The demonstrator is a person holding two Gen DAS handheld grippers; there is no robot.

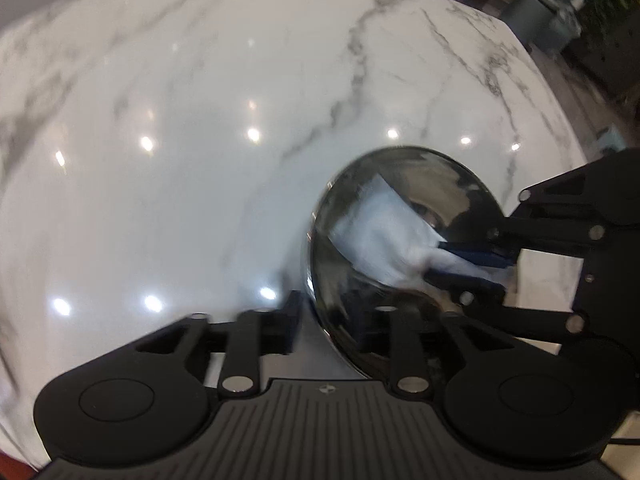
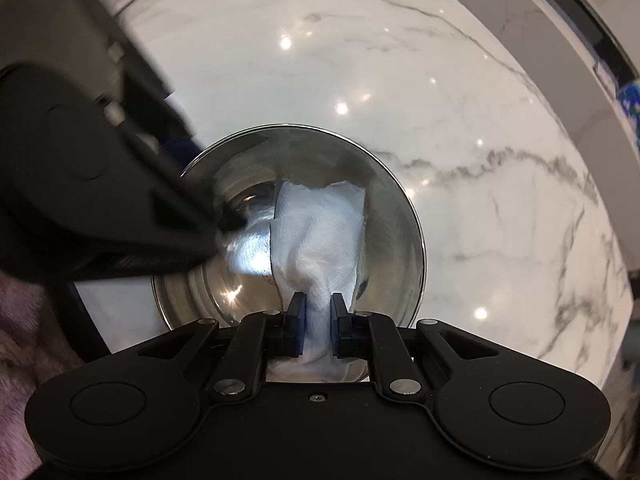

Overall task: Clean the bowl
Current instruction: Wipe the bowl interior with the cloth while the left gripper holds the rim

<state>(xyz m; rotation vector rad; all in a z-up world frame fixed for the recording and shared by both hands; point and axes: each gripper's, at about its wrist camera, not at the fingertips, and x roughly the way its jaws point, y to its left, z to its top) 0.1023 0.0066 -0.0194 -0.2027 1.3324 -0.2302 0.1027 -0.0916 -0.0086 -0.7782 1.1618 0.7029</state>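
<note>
A shiny steel bowl (image 1: pixel 400 184) (image 2: pixel 392 216) stands on the white marble table. My right gripper (image 2: pixel 318 314) (image 1: pixel 472 268) is shut on a white paper towel (image 2: pixel 320 232) (image 1: pixel 380 232) that is pressed inside the bowl. My left gripper (image 1: pixel 332 320) straddles the bowl's near rim, one finger outside and one inside; it looks closed on the rim. In the right wrist view the left gripper (image 2: pixel 216 228) comes in from the left over the bowl's edge.
The marble table (image 1: pixel 180 120) (image 2: pixel 460 120) stretches all around the bowl, with ceiling lights mirrored in it. Potted plants and a grey bin (image 1: pixel 536 4) stand beyond its far right edge. A pinkish fabric (image 2: pixel 24 340) shows at lower left.
</note>
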